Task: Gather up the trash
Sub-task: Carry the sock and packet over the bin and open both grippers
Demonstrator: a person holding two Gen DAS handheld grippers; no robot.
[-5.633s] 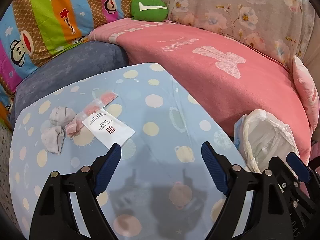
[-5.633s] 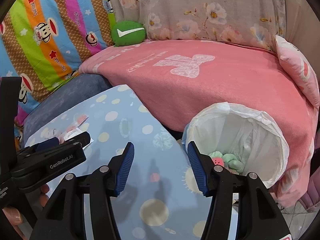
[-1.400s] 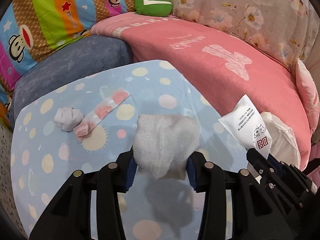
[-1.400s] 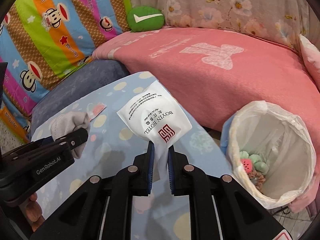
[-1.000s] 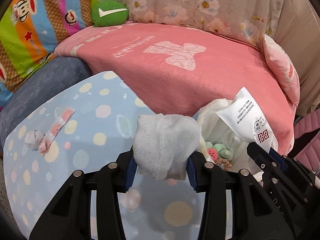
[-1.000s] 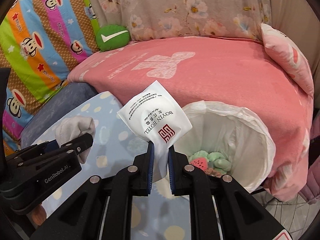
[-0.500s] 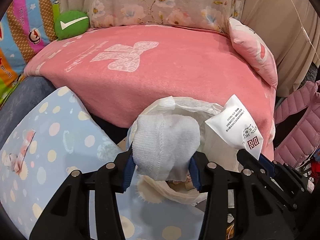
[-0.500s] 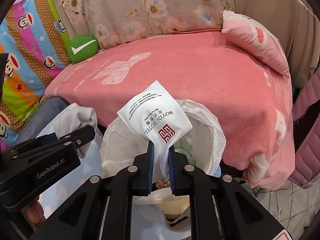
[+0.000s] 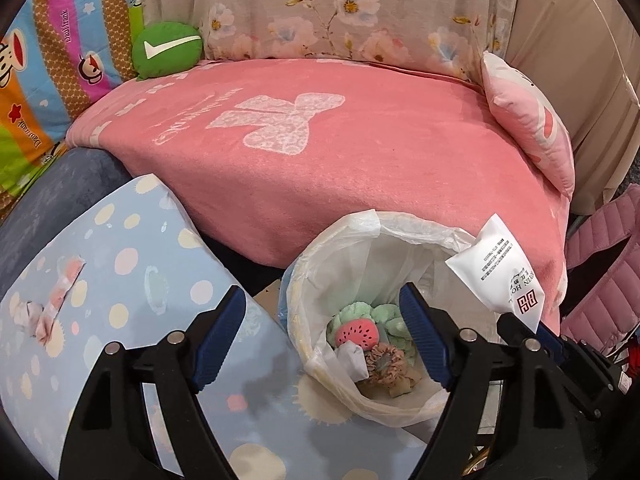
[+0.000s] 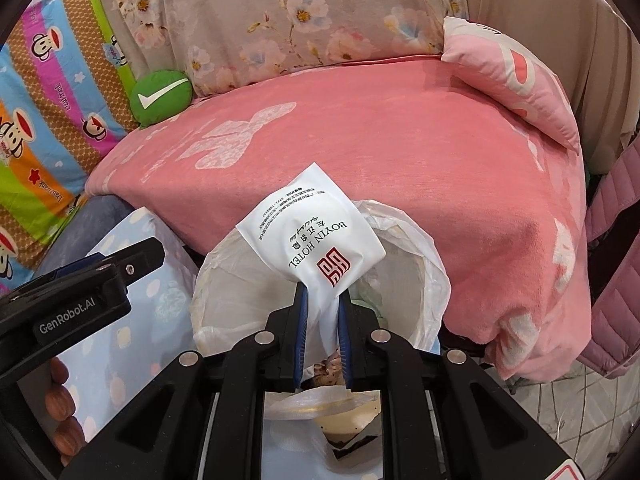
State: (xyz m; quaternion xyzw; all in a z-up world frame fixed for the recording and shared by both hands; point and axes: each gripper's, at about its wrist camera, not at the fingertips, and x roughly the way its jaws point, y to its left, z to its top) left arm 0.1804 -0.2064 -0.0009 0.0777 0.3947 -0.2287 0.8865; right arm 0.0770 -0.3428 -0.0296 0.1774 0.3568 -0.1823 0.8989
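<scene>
Two grippers are seen above the white-lined trash bin (image 9: 404, 240): the left gripper (image 9: 322, 328) is spread wide with nothing between its blue pads, while the right gripper (image 10: 322, 312) is clenched on a white sachet (image 10: 310, 236) printed "BOYIN HOTEL" with a red square logo, held over the bin's rim. "GenRobot.AI" is read on the left gripper's body, and a pink-striped wrapper (image 9: 60, 296) is left near the left edge of the dotted blue cloth (image 9: 132, 264).

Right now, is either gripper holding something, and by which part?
The right gripper holds the white hotel packet, pinched at its lower corner, above the lined trash bin. The left gripper is open and holds nothing.
</scene>
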